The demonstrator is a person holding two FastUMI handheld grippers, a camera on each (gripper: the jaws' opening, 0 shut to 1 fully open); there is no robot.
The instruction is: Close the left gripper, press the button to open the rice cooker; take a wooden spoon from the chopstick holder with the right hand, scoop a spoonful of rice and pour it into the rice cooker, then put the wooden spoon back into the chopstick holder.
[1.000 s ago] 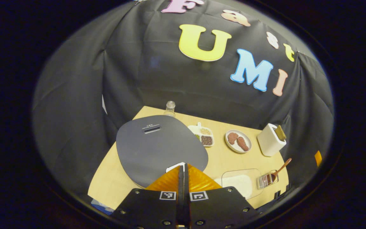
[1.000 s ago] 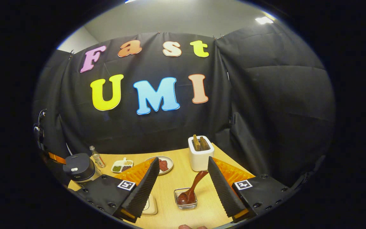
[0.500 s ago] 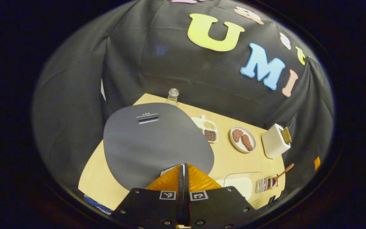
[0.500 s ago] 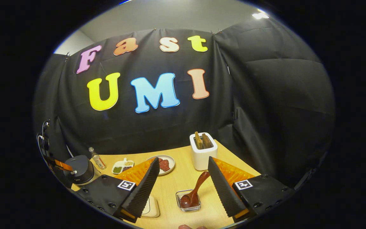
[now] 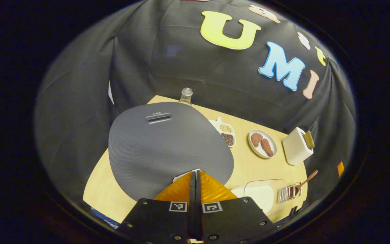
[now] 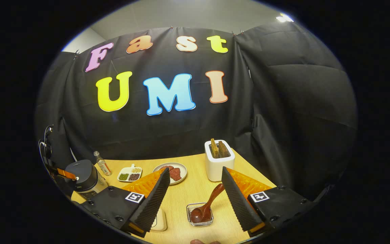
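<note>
In the left gripper view, the rice cooker's grey lid (image 5: 161, 142) lies right below me, its white button (image 5: 181, 175) at the near edge. My left gripper (image 5: 195, 173) is shut and empty, its tips right at the button; contact cannot be told. In the right gripper view, the wooden spoon (image 6: 212, 200) leans in the clear chopstick holder (image 6: 200, 218), bowl end down. My right gripper (image 6: 195, 174) stands open above and around it, not touching. The rice cooker (image 6: 81, 176) sits far left, with the left gripper's orange finger (image 6: 64, 174) at its top.
A clear-lidded rice container (image 5: 261, 196) sits between the cooker and the holder (image 5: 288, 193). Farther back stand a white toaster (image 6: 218, 162), a plate of meat (image 6: 174, 171), a divided dish of beans (image 6: 129, 175) and a small bottle (image 6: 101, 163). Black cloth walls the table.
The left gripper has moved down and in toward the cooker's lid, which now looks larger. The right gripper has hardly shifted and stays open over the spoon.
</note>
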